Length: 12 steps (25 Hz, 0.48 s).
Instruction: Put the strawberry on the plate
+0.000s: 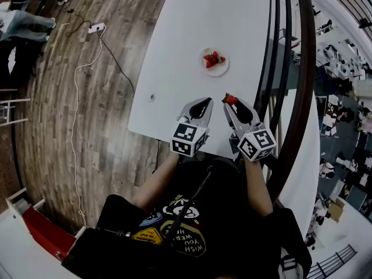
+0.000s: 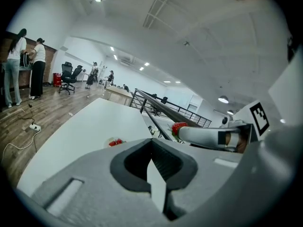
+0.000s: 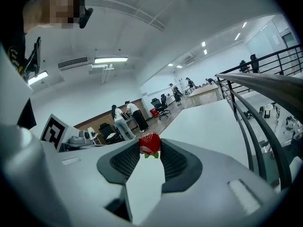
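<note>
Strawberry (image 3: 150,144) sits pinched at the tips of the right hand-held gripper (image 1: 232,101), over the counter (image 1: 186,45), well short of the plate (image 1: 222,71); left hand-held gripper (image 1: 205,102) is closed and empty.

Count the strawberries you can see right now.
3 at least: one strawberry held by the right gripper; a cluster of two or more on the plate, too small to separate.
</note>
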Motion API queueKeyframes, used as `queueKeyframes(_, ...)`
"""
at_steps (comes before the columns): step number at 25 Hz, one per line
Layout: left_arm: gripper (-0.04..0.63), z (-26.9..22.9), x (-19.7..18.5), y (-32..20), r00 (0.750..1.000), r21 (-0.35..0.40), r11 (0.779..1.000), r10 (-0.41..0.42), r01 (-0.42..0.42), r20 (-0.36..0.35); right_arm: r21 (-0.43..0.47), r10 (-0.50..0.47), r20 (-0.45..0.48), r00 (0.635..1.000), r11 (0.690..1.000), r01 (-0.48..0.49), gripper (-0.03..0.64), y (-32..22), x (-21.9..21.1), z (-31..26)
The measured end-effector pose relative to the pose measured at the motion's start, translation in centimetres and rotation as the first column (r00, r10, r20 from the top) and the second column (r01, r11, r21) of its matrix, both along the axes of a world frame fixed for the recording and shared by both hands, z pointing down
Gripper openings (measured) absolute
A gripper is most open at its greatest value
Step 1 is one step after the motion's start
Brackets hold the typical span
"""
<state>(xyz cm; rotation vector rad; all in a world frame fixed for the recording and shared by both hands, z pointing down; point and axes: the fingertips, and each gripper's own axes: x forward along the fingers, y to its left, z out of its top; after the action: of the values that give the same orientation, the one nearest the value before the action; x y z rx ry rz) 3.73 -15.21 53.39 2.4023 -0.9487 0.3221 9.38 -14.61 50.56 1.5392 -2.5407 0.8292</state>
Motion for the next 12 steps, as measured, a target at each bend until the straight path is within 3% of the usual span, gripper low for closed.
queueKeyframes(5, 0.005, 0.8, 0.3, -1.0, 0.999, -0.020, 1.000, -0.024, 0.024, 0.024, -0.002, -0.030, -0.013, 0.999, 1.000, 0.030, 0.130, -1.8, 0.3, 0.7)
queueKeyframes(12, 0.005, 5.5, 0.5, -2.7, 0.992, -0.101, 0.994, -0.026, 0.039, 0.126, -0.033, -0.070, -0.062, 0.996, 0.997, 0.069, 0.130, -4.1, 0.8, 3.2)
